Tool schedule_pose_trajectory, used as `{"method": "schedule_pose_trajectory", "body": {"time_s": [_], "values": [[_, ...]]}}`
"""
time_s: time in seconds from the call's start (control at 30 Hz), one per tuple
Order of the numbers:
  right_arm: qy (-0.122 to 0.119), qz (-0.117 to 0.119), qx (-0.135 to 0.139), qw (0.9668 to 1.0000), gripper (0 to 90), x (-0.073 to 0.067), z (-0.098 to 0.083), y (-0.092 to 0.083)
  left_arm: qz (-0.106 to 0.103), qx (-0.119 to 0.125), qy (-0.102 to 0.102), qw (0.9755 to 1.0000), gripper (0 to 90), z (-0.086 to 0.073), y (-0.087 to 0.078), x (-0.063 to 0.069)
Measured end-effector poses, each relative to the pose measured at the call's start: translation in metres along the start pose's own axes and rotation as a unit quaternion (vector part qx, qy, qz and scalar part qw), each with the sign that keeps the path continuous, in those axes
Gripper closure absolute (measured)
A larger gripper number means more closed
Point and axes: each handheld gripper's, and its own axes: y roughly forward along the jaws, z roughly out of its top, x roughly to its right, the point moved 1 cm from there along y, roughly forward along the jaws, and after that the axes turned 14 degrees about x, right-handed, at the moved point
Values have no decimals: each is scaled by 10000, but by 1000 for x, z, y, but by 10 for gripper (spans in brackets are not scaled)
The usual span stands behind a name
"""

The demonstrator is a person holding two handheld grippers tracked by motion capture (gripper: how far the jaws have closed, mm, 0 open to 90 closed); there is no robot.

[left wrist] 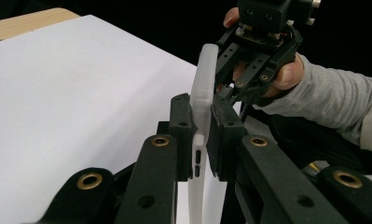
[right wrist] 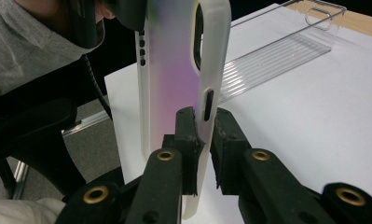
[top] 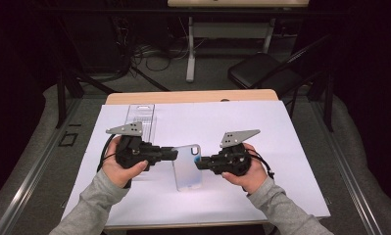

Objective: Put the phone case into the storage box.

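frosted translucent phone case (top: pixel 187 166) with camera cutout.

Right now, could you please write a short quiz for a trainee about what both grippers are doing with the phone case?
1. True or false: the left gripper clamps one long edge of the phone case.
2. What lies on the white sheet beyond the left gripper? A) clear plastic package B) red cup C) scissors
3. Which edge of the case does the right gripper pinch?

Key
1. True; the left gripper view shows its pads pressing the edge.
2. A, the clear plastic package.
3. The opposite long edge, near the slot in it.
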Motion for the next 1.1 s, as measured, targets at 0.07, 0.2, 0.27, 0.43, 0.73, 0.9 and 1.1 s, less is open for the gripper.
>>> {"method": "schedule_pose_trajectory", "body": {"time_s": [0.07,0.2,0.27,0.43,0.73,0.9,1.1], "values": [[65,4,-8,10000,824,0,0,0,19,10,12,10000,814,0,0,0],[180,15,3,9998,827,2,-1,0,62,23,55,10000,813,0,1,1],[189,-13,17,9998,827,2,0,0,123,26,78,9999,812,1,1,1],[210,-120,81,9997,828,1,1,0,318,79,96,9994,802,2,2,2],[147,-488,132,9986,828,-2,2,3,874,190,183,9958,699,5,4,7],[117,-652,200,9976,829,-3,3,5,1339,283,173,9904,655,5,3,7],[92,-869,239,9959,828,-4,4,6,1562,361,95,9870,647,1,3,6]]}}
